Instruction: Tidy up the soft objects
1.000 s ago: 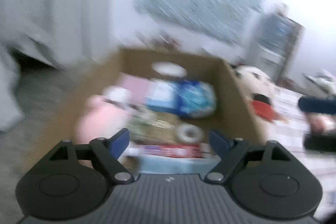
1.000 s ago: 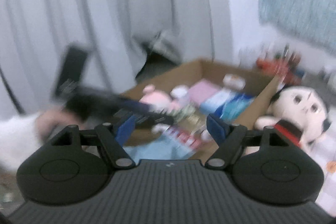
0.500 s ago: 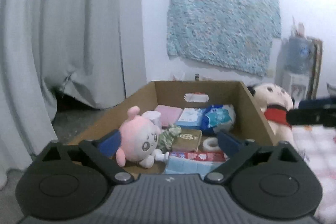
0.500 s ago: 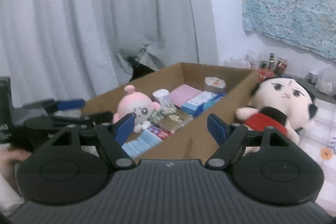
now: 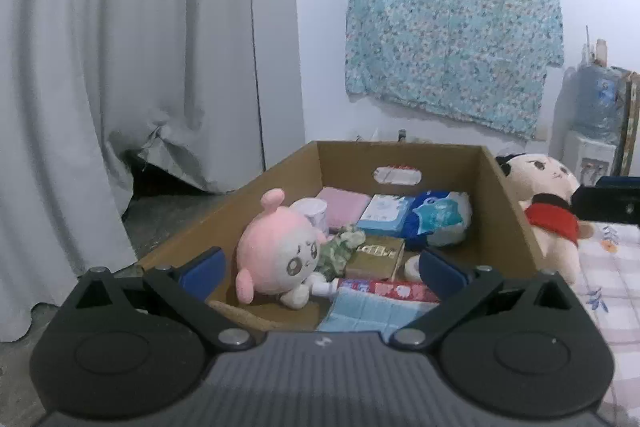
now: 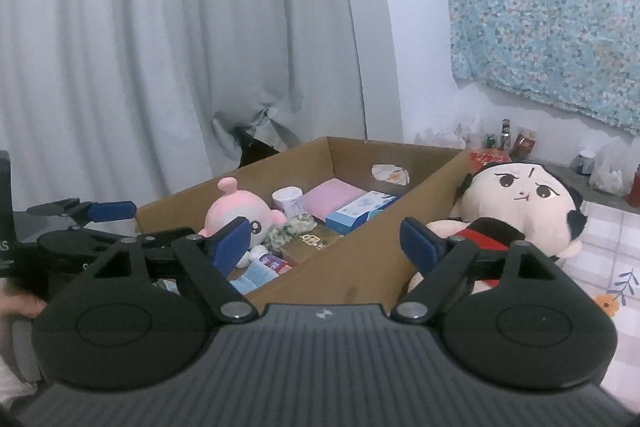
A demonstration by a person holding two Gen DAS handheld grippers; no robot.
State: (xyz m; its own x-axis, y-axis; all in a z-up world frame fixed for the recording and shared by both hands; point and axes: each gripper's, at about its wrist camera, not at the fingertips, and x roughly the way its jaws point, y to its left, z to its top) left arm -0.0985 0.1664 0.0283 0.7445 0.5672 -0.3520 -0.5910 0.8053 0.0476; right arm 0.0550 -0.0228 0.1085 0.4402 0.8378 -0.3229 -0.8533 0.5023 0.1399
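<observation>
Both grippers gape over the cardboard box [image 5: 512, 211]: left gripper [image 5: 320, 269] wide apart, right gripper [image 6: 326, 241] opening, nothing between. Pink plush [image 5: 280, 251] sits inside, big-headed doll [image 6: 520, 203] just outside.

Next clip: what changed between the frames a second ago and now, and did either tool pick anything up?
Both views swung and settled, from blurred to sharp, facing the brown cardboard box. The left tool opened wider; the right tool is opening; nothing sits between either's fingers, so nothing was taken or released. The round pink plush toy in the box and the big-headed cream doll with red scarf beside it stayed put.

Small plush [image 5: 280, 251] lies in the box [image 5: 508, 203] — large doll [image 5: 548, 199] apparently just outside, right.
</observation>
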